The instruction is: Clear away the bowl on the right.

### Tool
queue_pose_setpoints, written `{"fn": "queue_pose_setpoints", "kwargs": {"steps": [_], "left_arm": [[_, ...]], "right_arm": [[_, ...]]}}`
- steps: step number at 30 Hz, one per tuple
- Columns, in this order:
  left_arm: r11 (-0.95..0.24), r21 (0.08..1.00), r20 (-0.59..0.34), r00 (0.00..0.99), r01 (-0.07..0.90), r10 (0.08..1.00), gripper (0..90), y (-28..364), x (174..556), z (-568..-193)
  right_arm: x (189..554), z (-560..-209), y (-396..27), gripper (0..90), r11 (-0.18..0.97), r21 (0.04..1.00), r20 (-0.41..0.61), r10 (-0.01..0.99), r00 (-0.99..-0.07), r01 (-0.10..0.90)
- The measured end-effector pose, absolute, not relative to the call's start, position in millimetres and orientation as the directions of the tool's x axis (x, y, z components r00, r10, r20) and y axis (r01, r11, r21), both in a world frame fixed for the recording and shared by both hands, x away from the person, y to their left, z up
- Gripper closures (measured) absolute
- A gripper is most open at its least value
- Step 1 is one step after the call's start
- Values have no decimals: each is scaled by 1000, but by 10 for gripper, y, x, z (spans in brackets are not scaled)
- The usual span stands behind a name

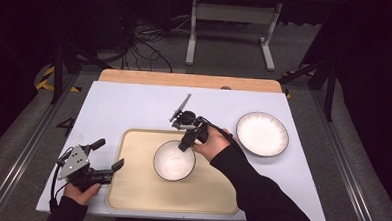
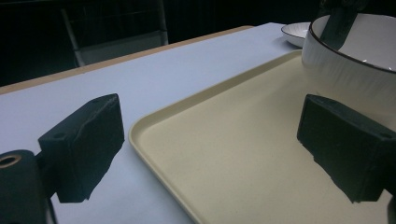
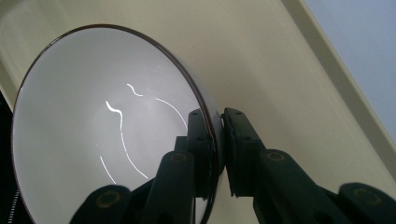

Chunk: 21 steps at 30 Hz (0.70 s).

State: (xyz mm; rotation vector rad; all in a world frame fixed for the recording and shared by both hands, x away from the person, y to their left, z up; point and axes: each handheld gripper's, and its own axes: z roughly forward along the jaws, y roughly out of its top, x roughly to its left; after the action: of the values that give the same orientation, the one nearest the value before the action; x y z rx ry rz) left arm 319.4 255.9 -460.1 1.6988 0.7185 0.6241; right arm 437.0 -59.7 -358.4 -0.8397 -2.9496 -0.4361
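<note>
The bowl [image 1: 174,160] is pinched at its rim by the R gripper [image 1: 185,146], so it can be set on the tray [image 1: 130,187]. L gripper [image 1: 109,159], at the tray's left edge, is held wide open w/ nothing in it.

A lab: dark rig frame [image 1: 60,69], floor cables [image 1: 142,43], taped markings [image 1: 47,81]

The room is dark, with the light falling mostly on the white tabletop [image 1: 134,108], whose far edge shows a strip of bare wood [image 1: 190,80]. Grey carpeted floor [image 1: 227,42] lies beyond, crossed by a tangle of black cables [image 1: 144,43]. A white metal frame [image 1: 232,27] stands there, and yellow-black tape [image 1: 47,79] marks the floor at left.
</note>
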Motion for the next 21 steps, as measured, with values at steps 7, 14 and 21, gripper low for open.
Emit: {"fn": "queue_pose_setpoints", "kwargs": {"steps": [7, 14, 21], "left_arm": [[-184, 972, 39, 673, 144, 738, 81, 2563, 3191, -4599], [-181, 973, 39, 671, 143, 740, 81, 2560, 3192, -4601], [-184, 972, 39, 673, 145, 739, 81, 2563, 3190, -4598]], "right_arm": [[4374, -3658, -578, 817, 810, 253, 130, 513, -849, 528], [4382, -3750, -583, 814, 806, 245, 146, 519, -842, 539], [4390, -3794, -577, 804, 808, 236, 146, 520, -841, 540]]}}
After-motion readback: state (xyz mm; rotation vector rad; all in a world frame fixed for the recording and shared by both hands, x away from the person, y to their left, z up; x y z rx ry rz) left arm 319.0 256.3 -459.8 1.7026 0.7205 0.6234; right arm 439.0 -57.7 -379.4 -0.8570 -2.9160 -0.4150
